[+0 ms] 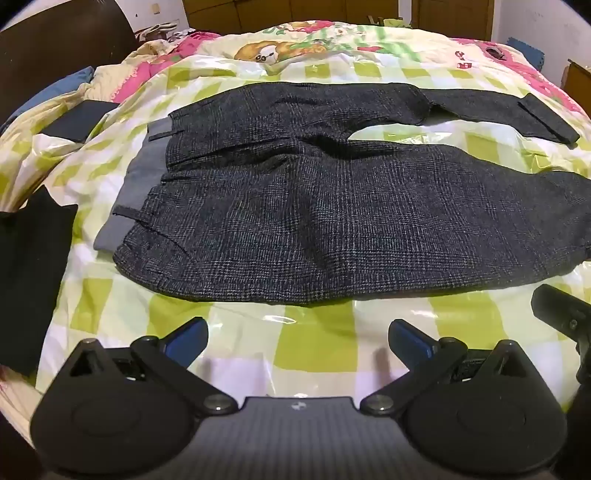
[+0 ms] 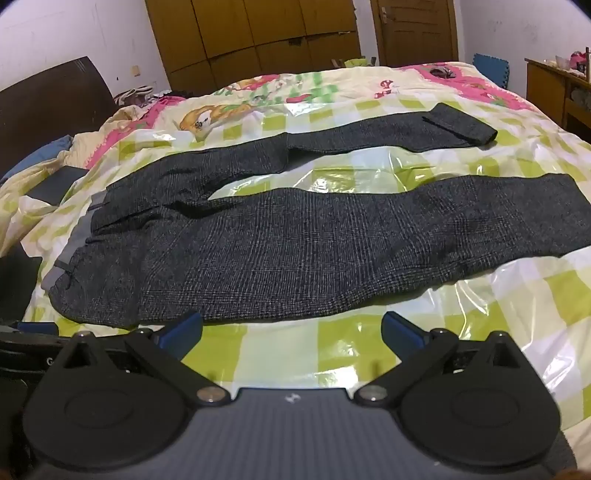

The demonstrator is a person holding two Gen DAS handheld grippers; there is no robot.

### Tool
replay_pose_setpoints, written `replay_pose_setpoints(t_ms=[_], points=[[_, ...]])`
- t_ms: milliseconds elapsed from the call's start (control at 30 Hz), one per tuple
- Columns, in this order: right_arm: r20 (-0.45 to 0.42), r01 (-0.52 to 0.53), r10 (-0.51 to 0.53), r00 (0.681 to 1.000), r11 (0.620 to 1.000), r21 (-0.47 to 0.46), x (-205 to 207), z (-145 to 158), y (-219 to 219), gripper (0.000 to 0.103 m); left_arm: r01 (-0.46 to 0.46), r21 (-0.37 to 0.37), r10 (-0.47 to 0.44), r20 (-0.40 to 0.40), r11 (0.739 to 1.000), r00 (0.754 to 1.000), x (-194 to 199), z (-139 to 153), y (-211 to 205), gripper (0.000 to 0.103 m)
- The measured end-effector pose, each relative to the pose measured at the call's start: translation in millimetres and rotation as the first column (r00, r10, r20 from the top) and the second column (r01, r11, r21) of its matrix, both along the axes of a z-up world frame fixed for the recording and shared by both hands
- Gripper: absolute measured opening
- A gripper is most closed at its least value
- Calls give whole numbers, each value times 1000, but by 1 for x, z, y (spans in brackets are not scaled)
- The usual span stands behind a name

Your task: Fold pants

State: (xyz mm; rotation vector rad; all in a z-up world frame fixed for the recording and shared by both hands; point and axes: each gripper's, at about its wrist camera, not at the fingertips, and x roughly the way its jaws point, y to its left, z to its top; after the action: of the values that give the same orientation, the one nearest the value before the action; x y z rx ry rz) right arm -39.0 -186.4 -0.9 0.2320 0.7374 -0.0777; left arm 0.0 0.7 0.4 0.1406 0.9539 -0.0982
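My left gripper (image 1: 298, 338) hovers with its blue-tipped fingers (image 1: 190, 334) spread wide, nothing between them but the shiny green-and-white checked sheet (image 1: 314, 332) on the bed. My right gripper (image 2: 291, 332) is the same: jaws wide apart, empty, over the same sheet just short of the cloth. At the right edge of the left view a black part of the right gripper shows.

Just beyond both sets of fingertips lie the pants (image 1: 295, 229), dark grey checked, spread flat across the sheet. The waistband (image 1: 142, 173), with its lighter grey lining, lies to the left; the two legs run off to the right. The near leg (image 2: 369, 236) lies broad and fairly straight, its near edge close to my fingers. The far leg (image 2: 388, 133) angles away from it, leaving a gap of bare sheet between them, and ends in a cuff (image 2: 461, 125).

A black folded cloth (image 1: 33, 273) lies to the left. Farther back there are a cartoon-print quilt (image 2: 258, 92), a dark headboard (image 2: 48, 99) and wooden wardrobe doors (image 2: 258, 33).
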Motion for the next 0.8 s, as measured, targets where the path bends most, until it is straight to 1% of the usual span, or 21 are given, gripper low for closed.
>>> replay_pose_setpoints(t_ms=[133, 167, 267, 333, 633, 800], points=[[-2, 1, -1, 1000, 1000, -1, 0, 0, 1, 102, 5, 17, -5, -20, 1000, 1000, 1, -2, 1, 103], [-3, 1, -1, 1000, 1000, -1, 1, 0, 1, 102, 4, 19, -3, -32, 1000, 999, 4, -8, 2, 103], [-10, 1, -1, 1000, 1000, -1, 0, -1, 2, 102, 9, 23, -8, -32, 1000, 999, 4, -11, 6, 103], [-13, 0, 0, 1000, 1000, -2, 0, -1, 4, 102, 8, 33, -7, -36, 999, 999, 4, -6, -1, 103], [-21, -7, 7, 1000, 1000, -4, 3, -4, 4, 102, 5, 25, -4, -40, 1000, 999, 3, -6, -1, 103], [-27, -12, 12, 1000, 1000, -2, 4, -5, 3, 102, 9, 41, -6, -59, 999, 998, 6, -8, -4, 103]])
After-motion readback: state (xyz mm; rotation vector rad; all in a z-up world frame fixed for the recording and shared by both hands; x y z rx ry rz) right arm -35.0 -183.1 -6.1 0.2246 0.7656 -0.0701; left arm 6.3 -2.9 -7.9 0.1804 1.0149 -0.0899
